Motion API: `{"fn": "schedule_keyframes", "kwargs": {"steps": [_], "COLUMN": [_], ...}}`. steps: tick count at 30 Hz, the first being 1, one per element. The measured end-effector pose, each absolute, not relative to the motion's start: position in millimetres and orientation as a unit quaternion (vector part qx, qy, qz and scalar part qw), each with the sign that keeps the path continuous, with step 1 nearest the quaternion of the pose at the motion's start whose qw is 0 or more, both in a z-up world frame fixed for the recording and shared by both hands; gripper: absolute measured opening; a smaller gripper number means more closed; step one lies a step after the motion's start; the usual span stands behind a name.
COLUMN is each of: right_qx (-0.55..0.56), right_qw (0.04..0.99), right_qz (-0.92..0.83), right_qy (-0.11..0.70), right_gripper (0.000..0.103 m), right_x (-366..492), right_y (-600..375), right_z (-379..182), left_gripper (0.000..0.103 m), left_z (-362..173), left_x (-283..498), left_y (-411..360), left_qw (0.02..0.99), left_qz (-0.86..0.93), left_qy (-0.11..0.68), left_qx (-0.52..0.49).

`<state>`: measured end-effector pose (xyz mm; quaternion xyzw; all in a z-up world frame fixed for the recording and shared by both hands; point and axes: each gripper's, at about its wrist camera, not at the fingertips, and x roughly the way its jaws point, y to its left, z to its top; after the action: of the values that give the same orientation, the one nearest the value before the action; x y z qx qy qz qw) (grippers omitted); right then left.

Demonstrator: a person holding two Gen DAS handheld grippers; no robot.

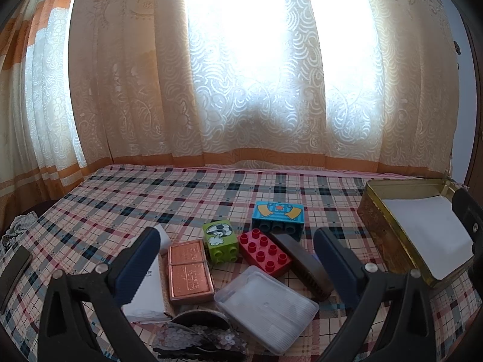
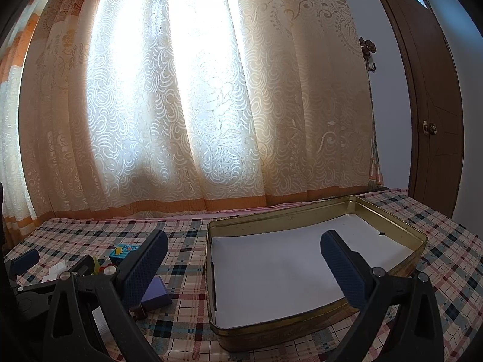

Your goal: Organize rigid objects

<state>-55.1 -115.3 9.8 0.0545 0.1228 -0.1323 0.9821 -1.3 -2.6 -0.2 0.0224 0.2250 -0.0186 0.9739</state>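
Note:
In the left wrist view my left gripper is open and empty above a cluster of objects on the plaid cloth: a copper bar, a green block, a red studded brick, a blue block, a dark rectangular block, a clear plastic case and a white box. A gold tin lined with white paper stands at the right. In the right wrist view my right gripper is open and empty over the tin.
Patterned curtains hang behind the table's far edge. A sequined pouch lies at the near edge. A dark flat object lies at far left. A purple block lies left of the tin. A brown door stands at right.

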Motion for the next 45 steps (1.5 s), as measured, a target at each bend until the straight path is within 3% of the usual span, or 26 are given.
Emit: {"fn": "schedule_keyframes", "kwargs": {"steps": [45], "right_qx": [0.064], "right_qw": [0.983], "right_qz": [-0.121], "right_qy": [0.126], "right_gripper": [0.102], "right_x": [-52.0], "right_y": [-111.8], "right_z": [9.7], "left_gripper": [0.103], "left_z": [-3.4], "left_x": [-2.4], "left_y": [-4.1], "left_qw": [0.973], "left_qz": [-0.018], "left_qy": [0.228], "left_qx": [0.019]}}
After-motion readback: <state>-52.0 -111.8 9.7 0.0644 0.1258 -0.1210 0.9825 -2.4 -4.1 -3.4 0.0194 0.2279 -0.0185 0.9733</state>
